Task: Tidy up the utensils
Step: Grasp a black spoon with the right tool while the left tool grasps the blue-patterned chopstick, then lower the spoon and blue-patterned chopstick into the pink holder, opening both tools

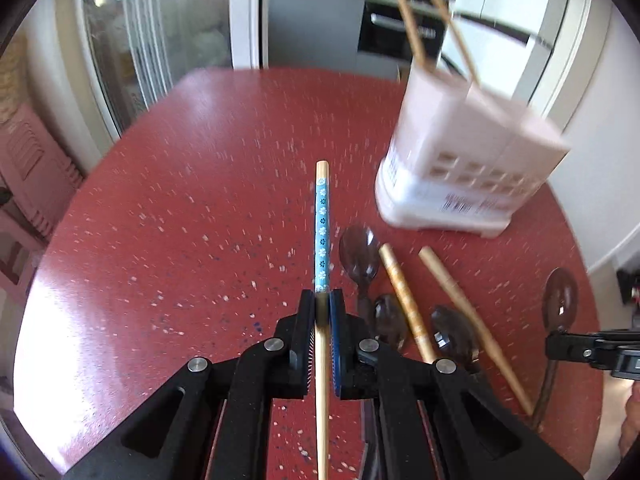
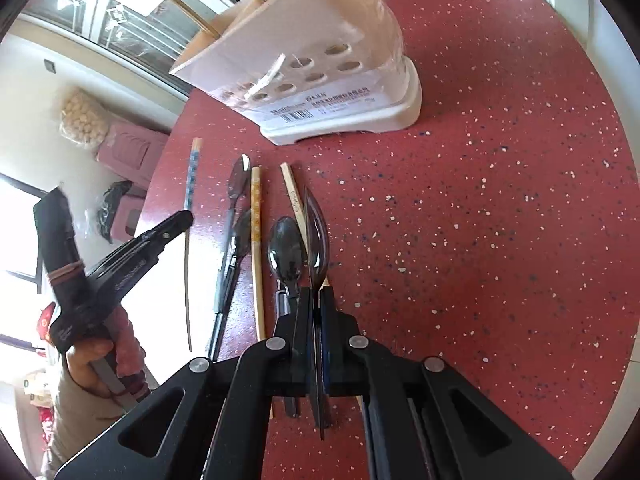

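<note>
Chopstick [image 1: 322, 236] pinched lengthwise in the left gripper [image 1: 322, 306], spoon [image 2: 316, 240] clamped edge-on in the right gripper [image 2: 319, 294], holder [image 2: 320, 52] straight ahead, closer to the right one.

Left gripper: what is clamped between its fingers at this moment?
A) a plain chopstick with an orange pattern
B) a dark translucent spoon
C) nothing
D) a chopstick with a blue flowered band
D: in the left wrist view the left gripper is shut on the blue-banded chopstick, while the right gripper holds a dark spoon edge-on.
</note>
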Demonstrator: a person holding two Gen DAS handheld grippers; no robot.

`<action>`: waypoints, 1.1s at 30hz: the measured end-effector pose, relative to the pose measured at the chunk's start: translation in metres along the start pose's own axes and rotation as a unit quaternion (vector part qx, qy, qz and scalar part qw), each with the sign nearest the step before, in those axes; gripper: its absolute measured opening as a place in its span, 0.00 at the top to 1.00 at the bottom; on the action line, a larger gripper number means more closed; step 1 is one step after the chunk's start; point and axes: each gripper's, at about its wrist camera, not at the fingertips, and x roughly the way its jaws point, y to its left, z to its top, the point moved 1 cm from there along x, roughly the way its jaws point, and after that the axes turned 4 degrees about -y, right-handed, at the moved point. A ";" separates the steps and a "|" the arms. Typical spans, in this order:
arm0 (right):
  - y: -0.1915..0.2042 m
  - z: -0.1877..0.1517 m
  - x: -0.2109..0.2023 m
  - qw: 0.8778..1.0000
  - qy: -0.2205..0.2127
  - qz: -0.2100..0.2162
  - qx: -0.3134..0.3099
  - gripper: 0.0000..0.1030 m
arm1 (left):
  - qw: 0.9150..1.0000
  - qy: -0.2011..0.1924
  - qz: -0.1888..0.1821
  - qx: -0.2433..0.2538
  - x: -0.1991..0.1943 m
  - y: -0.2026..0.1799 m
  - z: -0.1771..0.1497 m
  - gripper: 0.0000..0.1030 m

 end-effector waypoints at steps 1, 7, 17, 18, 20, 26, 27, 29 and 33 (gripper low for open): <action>0.002 0.001 -0.006 1.000 -0.007 0.003 -0.004 0.96 | 1.000 -0.014 -0.003 -0.005 -0.009 -0.002 0.003 0.64; 0.016 0.013 -0.044 0.998 -0.052 0.017 -0.040 0.96 | 0.995 -0.092 -0.031 -0.031 -0.058 -0.014 0.025 0.64; 0.055 0.066 -0.116 0.984 -0.151 0.024 -0.091 0.96 | 0.975 -0.210 -0.064 -0.047 -0.127 -0.028 0.081 0.64; 0.059 0.073 -0.123 0.981 -0.164 0.021 -0.097 0.96 | 0.972 -0.221 -0.069 -0.046 -0.130 -0.031 0.091 0.64; 0.067 0.085 -0.133 0.976 -0.190 0.009 -0.109 0.96 | 0.968 -0.234 -0.080 -0.048 -0.131 -0.036 0.108 0.64; 0.082 0.130 -0.139 0.963 -0.229 -0.020 -0.141 0.96 | 0.958 -0.265 -0.095 -0.048 -0.110 -0.054 0.150 0.64; 0.084 0.136 -0.138 0.960 -0.238 -0.028 -0.146 0.96 | 0.957 -0.267 -0.097 -0.050 -0.104 -0.057 0.155 0.64; 0.088 0.146 -0.136 0.954 -0.252 -0.041 -0.157 0.96 | 0.955 -0.276 -0.099 -0.055 -0.092 -0.061 0.168 0.64; 0.091 0.159 -0.123 0.944 -0.268 -0.041 -0.187 0.96 | 0.950 -0.292 -0.096 -0.058 -0.068 -0.067 0.184 0.64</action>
